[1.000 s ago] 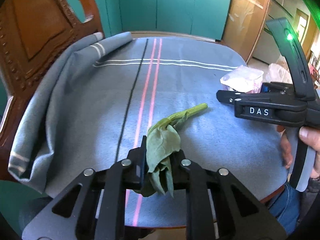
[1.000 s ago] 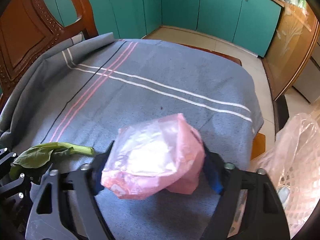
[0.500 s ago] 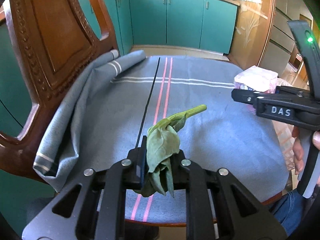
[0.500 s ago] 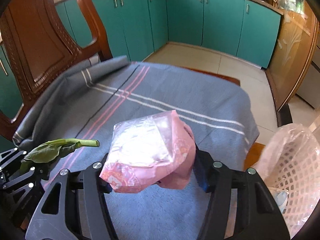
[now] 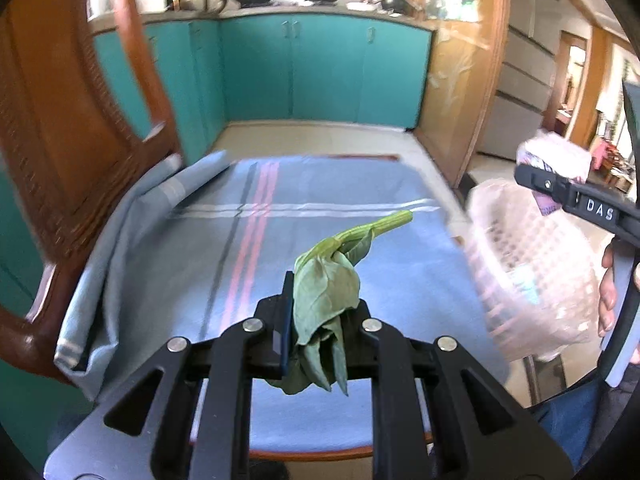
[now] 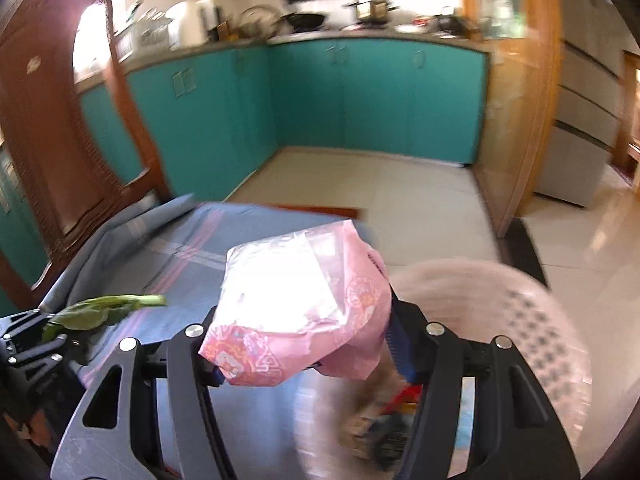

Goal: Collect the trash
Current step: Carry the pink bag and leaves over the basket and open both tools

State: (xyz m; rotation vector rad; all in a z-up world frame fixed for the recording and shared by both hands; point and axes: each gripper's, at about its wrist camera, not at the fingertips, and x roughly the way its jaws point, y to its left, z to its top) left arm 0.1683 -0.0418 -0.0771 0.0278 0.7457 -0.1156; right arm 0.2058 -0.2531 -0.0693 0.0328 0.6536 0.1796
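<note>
My left gripper (image 5: 320,320) is shut on a wilted green leaf with a stalk (image 5: 328,280) and holds it above the table's near edge; the leaf also shows in the right wrist view (image 6: 100,312). My right gripper (image 6: 304,344) is shut on a crumpled pink plastic wrapper (image 6: 296,308) and holds it at the table's right edge, over the rim of a pale pink basket lined with a plastic bag (image 6: 500,320). The right gripper (image 5: 560,188), wrapper (image 5: 556,156) and basket (image 5: 528,272) also show in the left wrist view.
A table under a blue-grey striped cloth (image 5: 280,240) lies below both grippers. A carved wooden chair (image 5: 60,140) stands at its left. Teal kitchen cabinets (image 5: 320,72) line the far wall, with tiled floor (image 6: 400,184) between. Some trash lies in the basket, blurred.
Both grippers have risen and moved right with their loads. The right gripper has carried the pink wrapper from over the table to above the basket.
</note>
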